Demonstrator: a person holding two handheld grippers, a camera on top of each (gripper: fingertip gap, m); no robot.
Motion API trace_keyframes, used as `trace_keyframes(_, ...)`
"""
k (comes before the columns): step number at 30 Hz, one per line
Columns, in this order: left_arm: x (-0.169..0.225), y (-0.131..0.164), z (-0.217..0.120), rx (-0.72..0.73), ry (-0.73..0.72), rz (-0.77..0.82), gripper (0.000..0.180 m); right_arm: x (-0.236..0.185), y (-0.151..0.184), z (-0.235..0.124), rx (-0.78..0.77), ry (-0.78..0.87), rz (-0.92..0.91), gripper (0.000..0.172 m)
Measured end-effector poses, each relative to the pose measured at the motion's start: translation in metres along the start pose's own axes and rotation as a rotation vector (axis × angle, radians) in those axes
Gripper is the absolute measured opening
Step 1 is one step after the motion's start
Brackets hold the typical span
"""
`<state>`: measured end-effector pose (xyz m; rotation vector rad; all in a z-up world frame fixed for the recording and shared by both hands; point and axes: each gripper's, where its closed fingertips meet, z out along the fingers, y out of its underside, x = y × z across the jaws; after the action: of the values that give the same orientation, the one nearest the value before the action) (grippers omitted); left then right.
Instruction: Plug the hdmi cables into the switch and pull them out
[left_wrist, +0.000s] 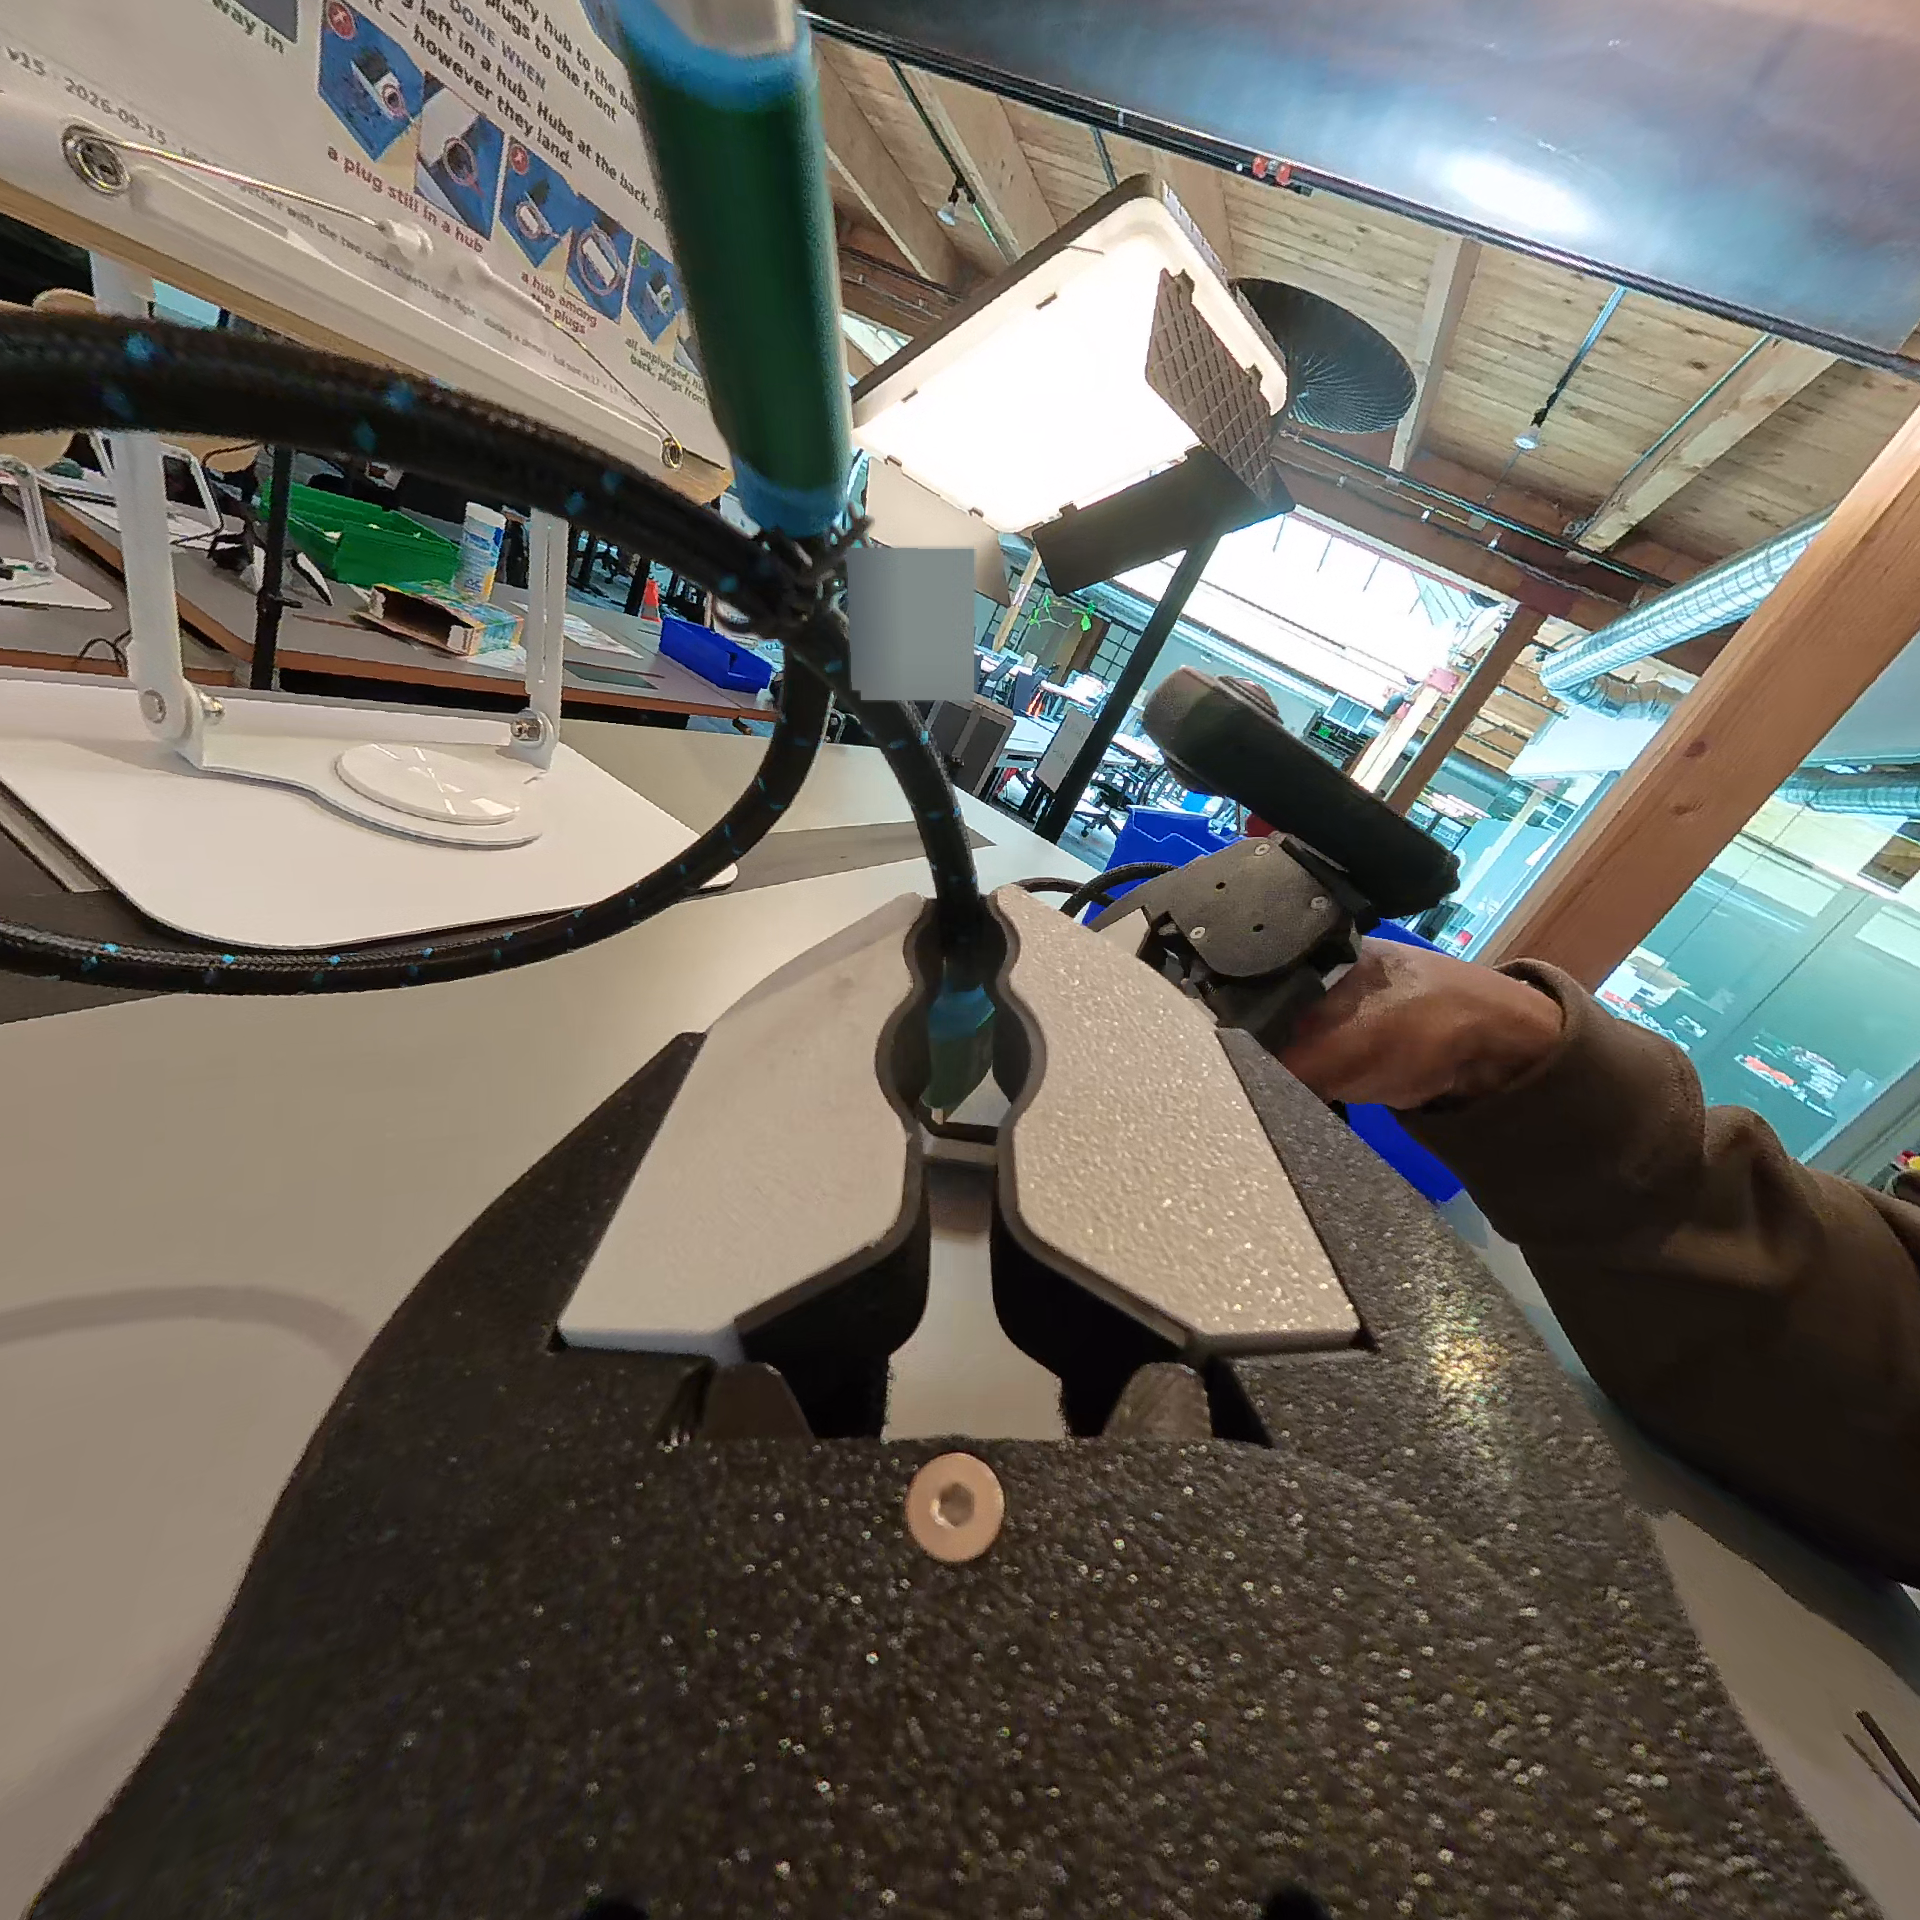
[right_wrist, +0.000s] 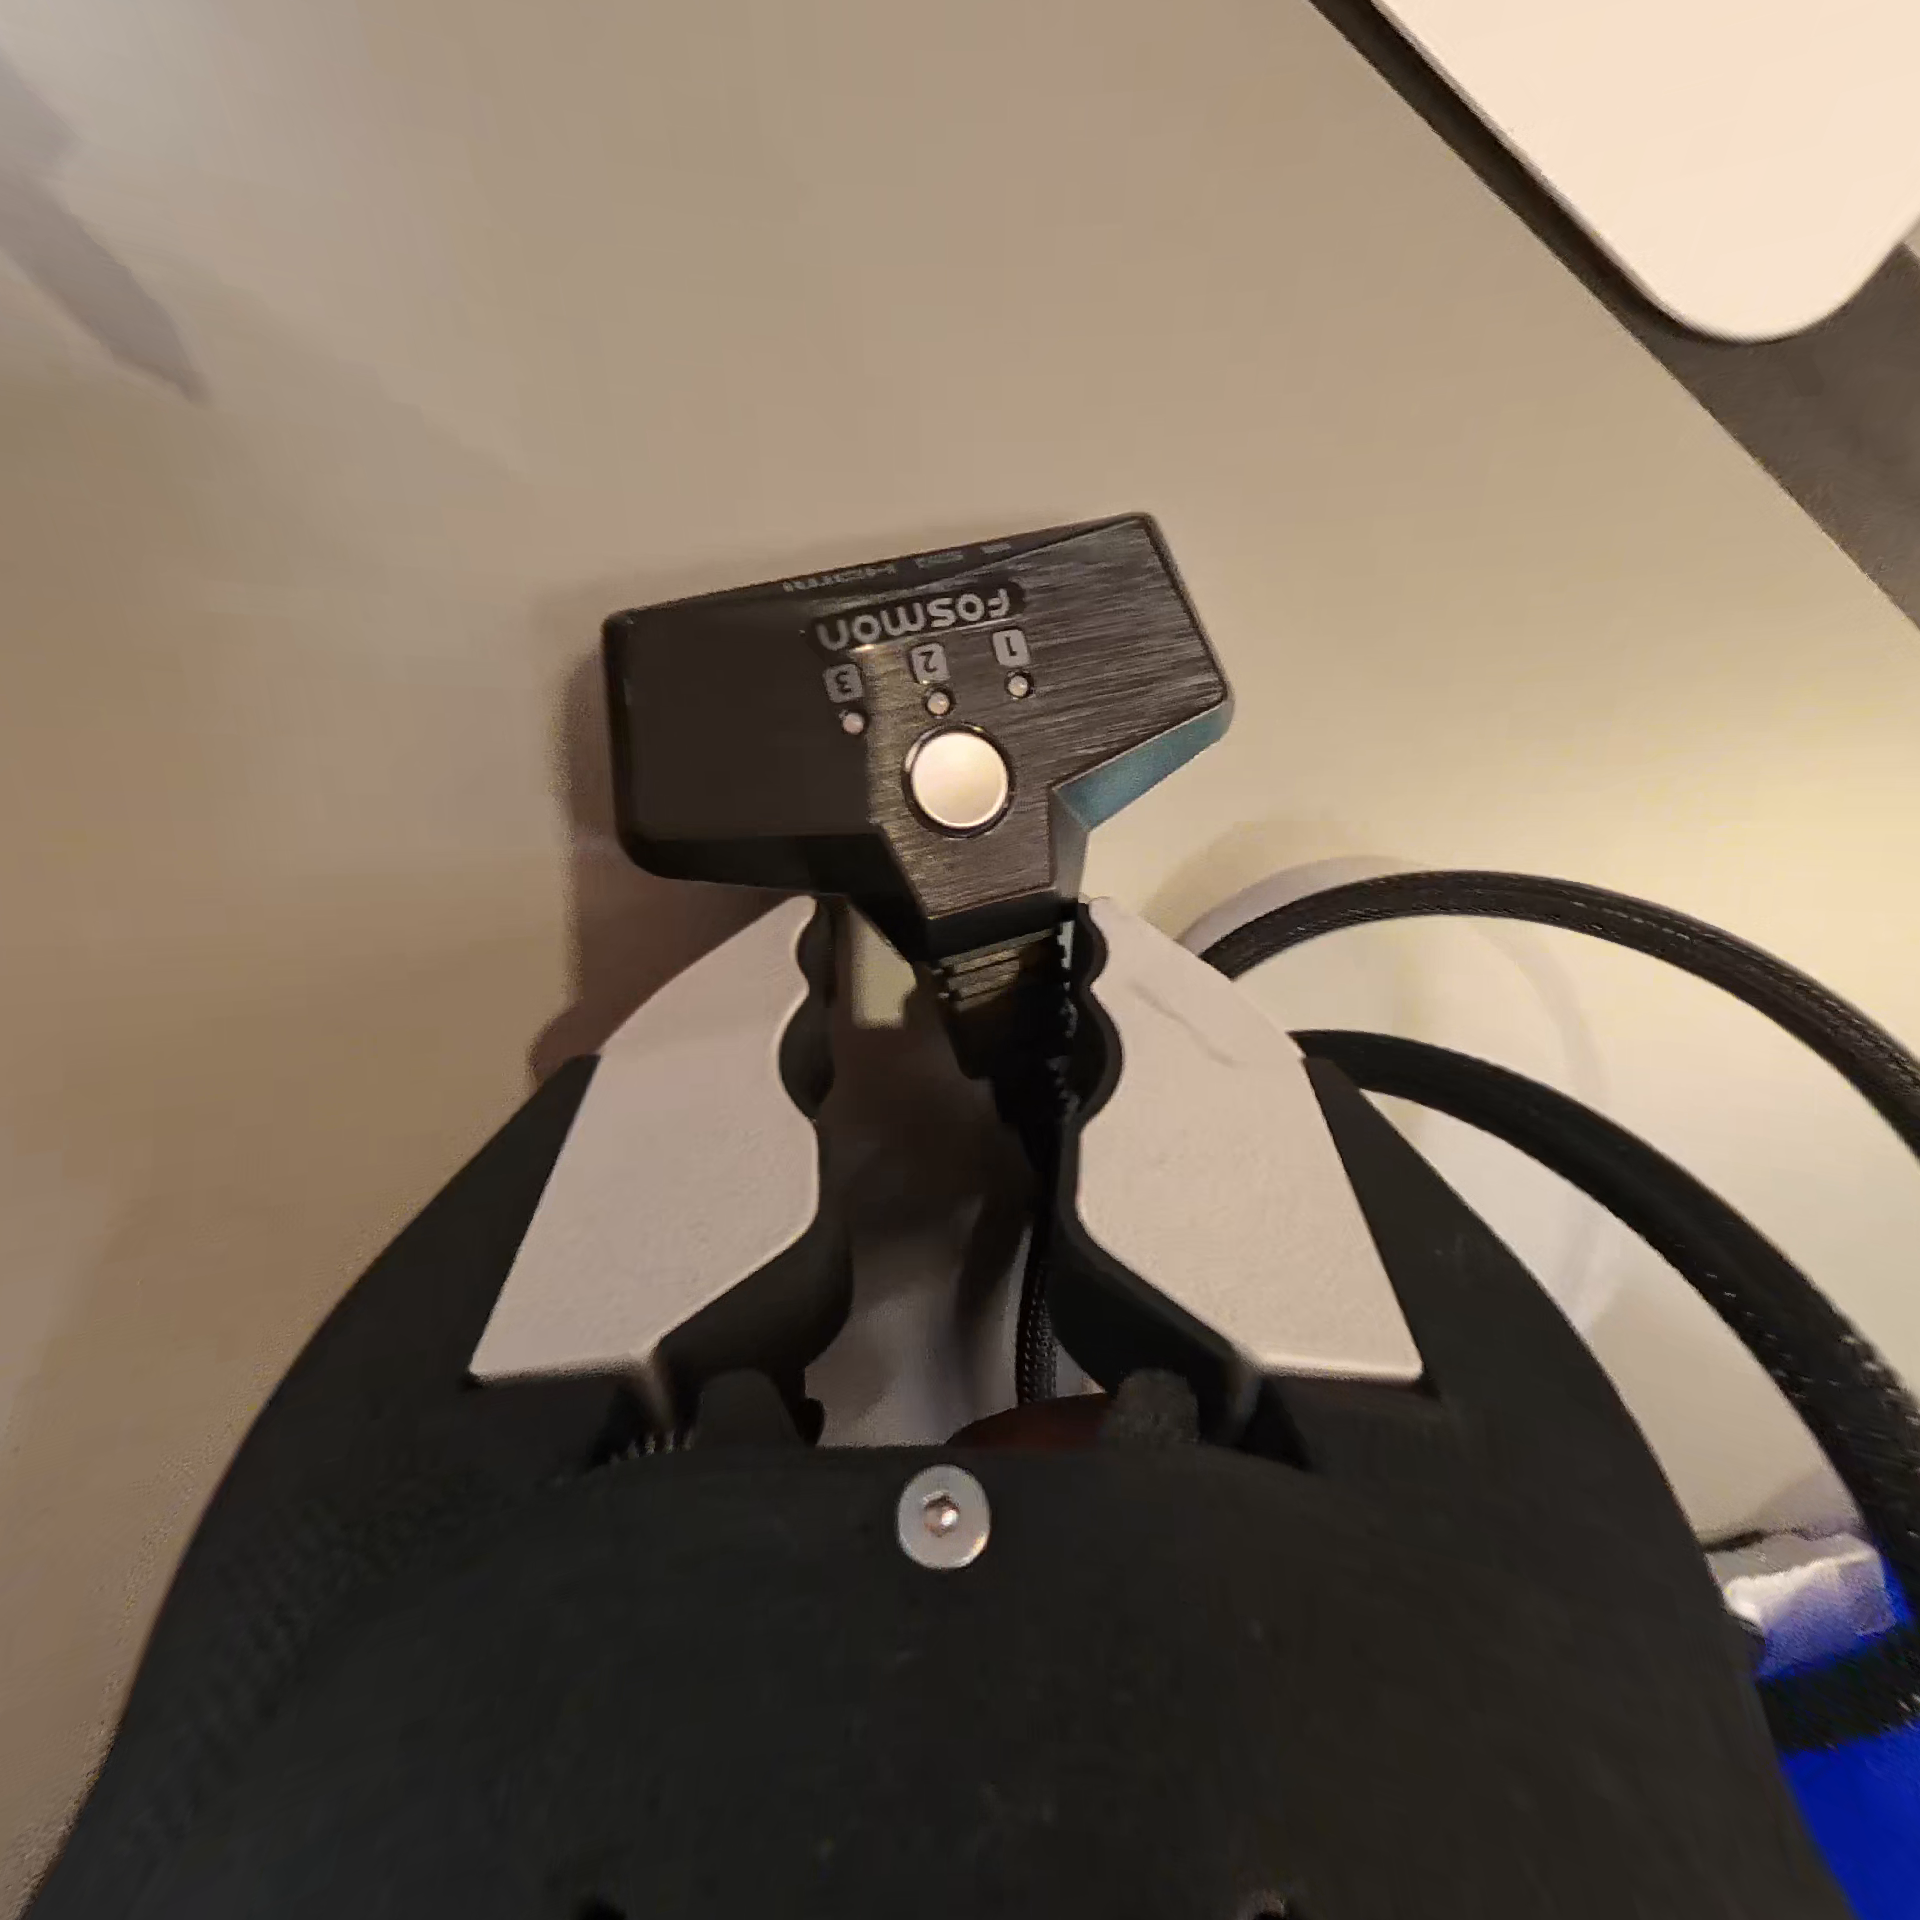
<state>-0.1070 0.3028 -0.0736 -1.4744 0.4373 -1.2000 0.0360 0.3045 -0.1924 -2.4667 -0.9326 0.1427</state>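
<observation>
Your surface (right_wrist: 312, 416) is bare left and far of the hub, and the white stand base (right_wrist: 1662, 156) cuts in at the far right. The black braided cable (left_wrist: 416, 416) loops high. Your right gripper (right_wrist: 956, 935) sits spread around the black hub's (right_wrist: 914, 707) neck, left pad clear of it. Your left gripper (left_wrist: 956, 997) is clenched on the cable's blue-green plug (left_wrist: 951, 1039), held above the surface.

Workshop hall, open plan. Ceiling (left_wrist: 1143, 166): timber planks and beams. Wooden post (left_wrist: 1704, 748) at right, silver ventilation duct (left_wrist: 1662, 613) beside it. Lit panel lamp (left_wrist: 1070, 374) on black pole. Grey tabletop (left_wrist: 208, 1143) in foreground; further desks behind, with green bins (left_wrist: 364, 530) and blue bin (left_wrist: 717, 649).
</observation>
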Motion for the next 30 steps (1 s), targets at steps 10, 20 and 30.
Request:
trace_keyframes(10, -0.013, 0.013, 0.005, -0.062, -0.107, -0.118, 0.006, -0.013, -0.019, 0.006, 0.134, -0.011, -0.208, 0.035)
trace_keyframes(20, -0.023, -0.028, -0.023, 0.322, -0.104, -0.356, 0.006, -0.044, -0.085, -0.042, 0.802, 0.227, -0.506, 0.035)
trace_keyframes(30, -0.027, -0.026, -0.028, 0.45, -0.049, -0.517, 0.006, -0.056, -0.091, -0.036, 0.779, 0.498, -0.733, 0.034)
